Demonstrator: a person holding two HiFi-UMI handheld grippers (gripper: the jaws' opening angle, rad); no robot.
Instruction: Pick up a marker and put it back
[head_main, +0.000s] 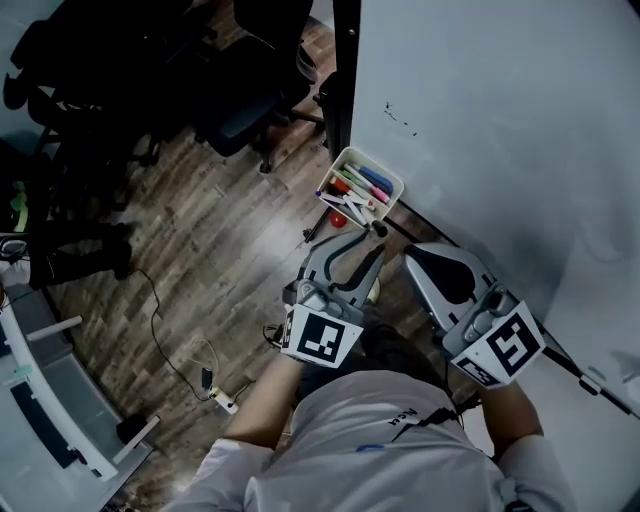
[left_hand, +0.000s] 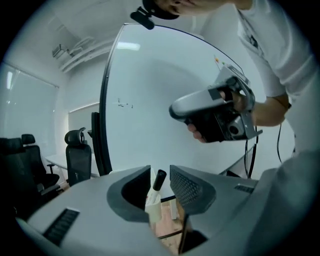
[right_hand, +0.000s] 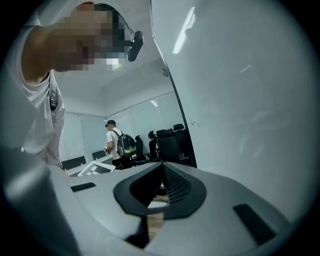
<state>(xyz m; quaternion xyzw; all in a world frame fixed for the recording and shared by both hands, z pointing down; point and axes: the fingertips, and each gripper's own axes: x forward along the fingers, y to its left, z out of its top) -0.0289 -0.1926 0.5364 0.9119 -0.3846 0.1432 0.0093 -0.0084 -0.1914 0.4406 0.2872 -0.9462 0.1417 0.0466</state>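
A white tray (head_main: 392, 180) of coloured markers (head_main: 362, 184) hangs at the foot of the whiteboard (head_main: 500, 120). Just below it my left gripper (head_main: 372, 240) is open around a white marker with a black cap (head_main: 380, 229). In the left gripper view that marker (left_hand: 159, 180) stands upright between the jaws of the left gripper (left_hand: 160, 171), leaning on the left one, with a gap to the right pad. My right gripper (head_main: 414, 252) hovers beside it near the board, shut and empty; its jaws meet at the tip (right_hand: 161, 166). It also shows in a hand (left_hand: 215, 112).
The whiteboard's black frame post (head_main: 345, 70) stands beside the tray. Dark office chairs (head_main: 250, 90) crowd the back left. A cable and power strip (head_main: 215, 390) lie on the wood floor, and a white desk (head_main: 50, 400) is at the left. A person with a backpack (right_hand: 117, 140) stands far off.
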